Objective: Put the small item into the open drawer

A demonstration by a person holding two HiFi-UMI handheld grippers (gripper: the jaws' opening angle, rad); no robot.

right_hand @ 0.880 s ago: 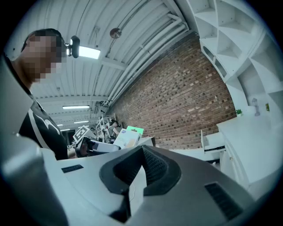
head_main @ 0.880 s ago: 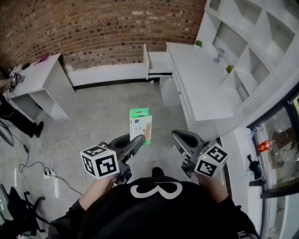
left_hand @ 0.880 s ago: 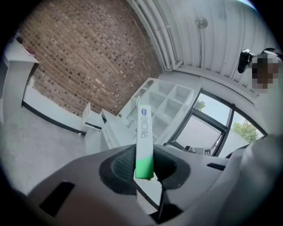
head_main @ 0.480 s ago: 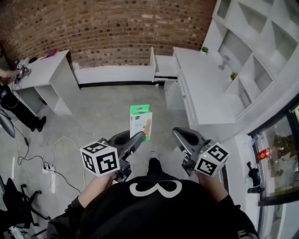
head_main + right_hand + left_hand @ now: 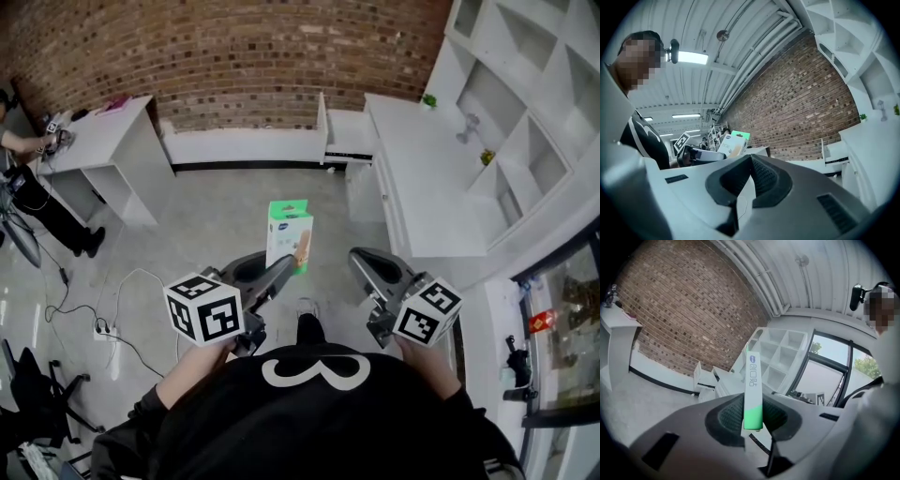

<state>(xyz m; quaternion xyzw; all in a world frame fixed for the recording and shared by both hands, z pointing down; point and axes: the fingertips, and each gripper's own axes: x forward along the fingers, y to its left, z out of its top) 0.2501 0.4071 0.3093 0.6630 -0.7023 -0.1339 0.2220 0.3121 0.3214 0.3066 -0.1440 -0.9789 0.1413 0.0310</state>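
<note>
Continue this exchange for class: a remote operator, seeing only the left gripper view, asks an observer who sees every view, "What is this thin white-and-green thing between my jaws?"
Observer: A flat white cardboard box with a green top band; the head view shows its broad face.
Operator: Is the other gripper holding anything?
Observer: No. The right gripper has its jaws together with nothing between them.
Operator: Anything lying on the floor?
Observer: A white power strip, on the grey floor to the person's left.
</note>
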